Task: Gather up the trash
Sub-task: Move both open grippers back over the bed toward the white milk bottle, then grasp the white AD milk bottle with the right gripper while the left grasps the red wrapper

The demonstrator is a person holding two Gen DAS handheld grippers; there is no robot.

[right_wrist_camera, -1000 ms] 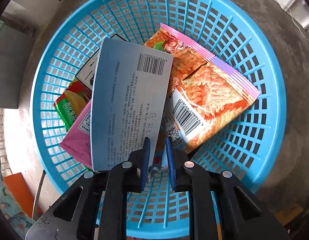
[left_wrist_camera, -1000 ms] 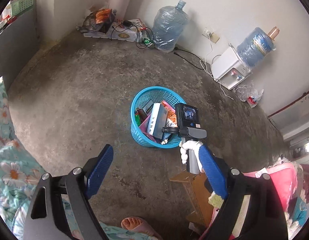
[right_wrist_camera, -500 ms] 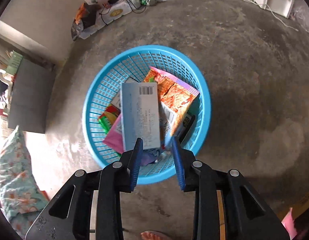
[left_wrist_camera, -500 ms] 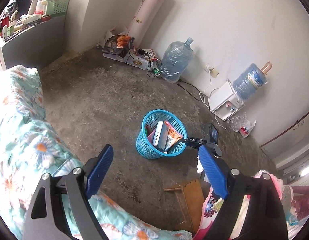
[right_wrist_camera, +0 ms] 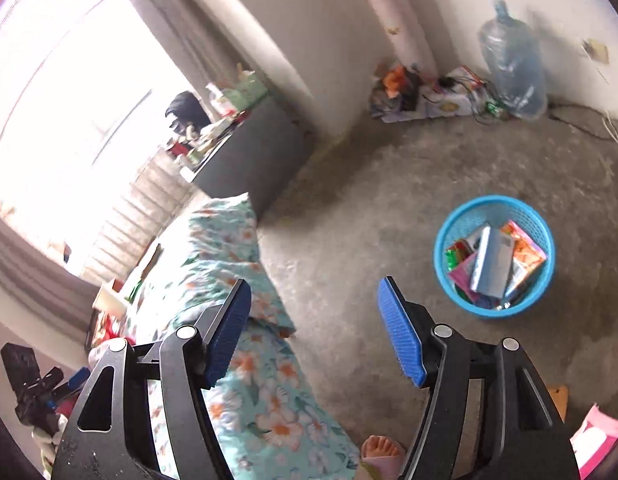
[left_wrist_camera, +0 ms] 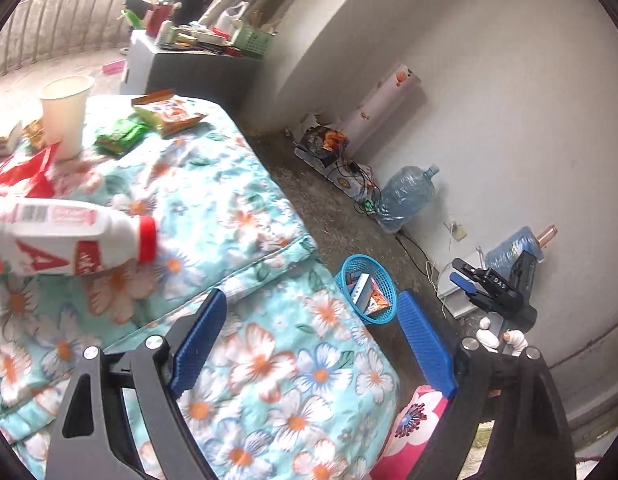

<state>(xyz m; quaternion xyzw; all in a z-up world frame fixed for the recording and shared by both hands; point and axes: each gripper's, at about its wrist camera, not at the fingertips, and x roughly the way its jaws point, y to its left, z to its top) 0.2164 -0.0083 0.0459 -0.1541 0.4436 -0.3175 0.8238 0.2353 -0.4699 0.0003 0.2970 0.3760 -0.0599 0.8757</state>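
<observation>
blue basket (right_wrist_camera: 494,216) on floor, floral bedding (left_wrist_camera: 245,208) beside, water jug (right_wrist_camera: 513,68)

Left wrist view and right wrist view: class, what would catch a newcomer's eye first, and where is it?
The blue basket of wrappers and a box stands out on the grey floor. On the flowered bedspread lie more scraps: a white bottle with a red cap at left, a paper cup and snack packets farther back.

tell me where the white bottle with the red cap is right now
In the left wrist view the white bottle lies on its side at the far left, on the floral bedspread, just below the white cup.
</observation>
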